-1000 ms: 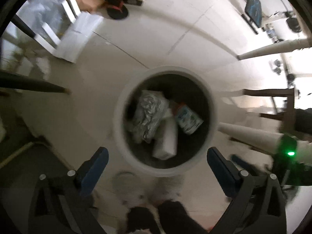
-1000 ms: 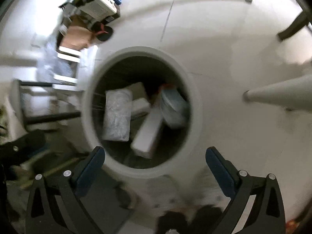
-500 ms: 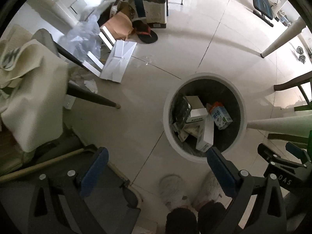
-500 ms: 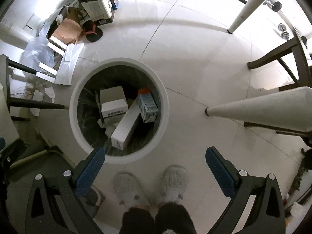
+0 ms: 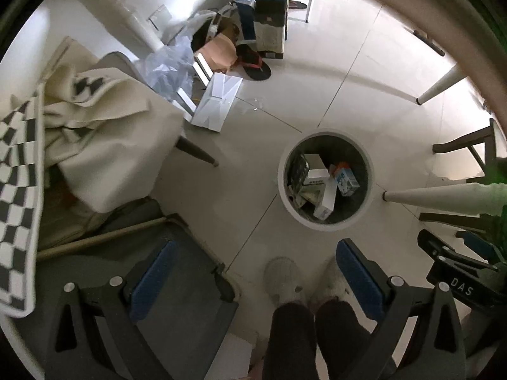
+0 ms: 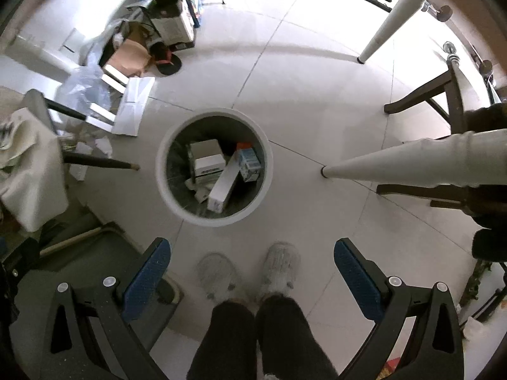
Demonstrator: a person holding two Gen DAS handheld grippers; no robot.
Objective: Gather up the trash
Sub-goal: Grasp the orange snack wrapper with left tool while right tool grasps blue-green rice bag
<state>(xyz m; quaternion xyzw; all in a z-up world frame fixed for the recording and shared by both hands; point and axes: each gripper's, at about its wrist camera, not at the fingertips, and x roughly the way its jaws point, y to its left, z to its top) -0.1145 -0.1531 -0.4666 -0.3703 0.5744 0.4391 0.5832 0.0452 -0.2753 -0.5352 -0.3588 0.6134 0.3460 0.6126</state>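
Left gripper [image 5: 253,272]: I hold its fingers wide, empty.
Right gripper [image 6: 252,269]: same, wide, empty.
Bin [image 6: 265,145]: ahead between my fingers, on the floor, holding boxes [image 6: 207,158]; likely I'm high to seek more trash.

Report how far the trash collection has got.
Done: the round white bin already holds a long white box, a blue-and-white carton and a square white box. In hand: nothing; the left gripper and right gripper are both open and empty. Left: flat white cardboard and crumpled clear plastic lie on the floor.
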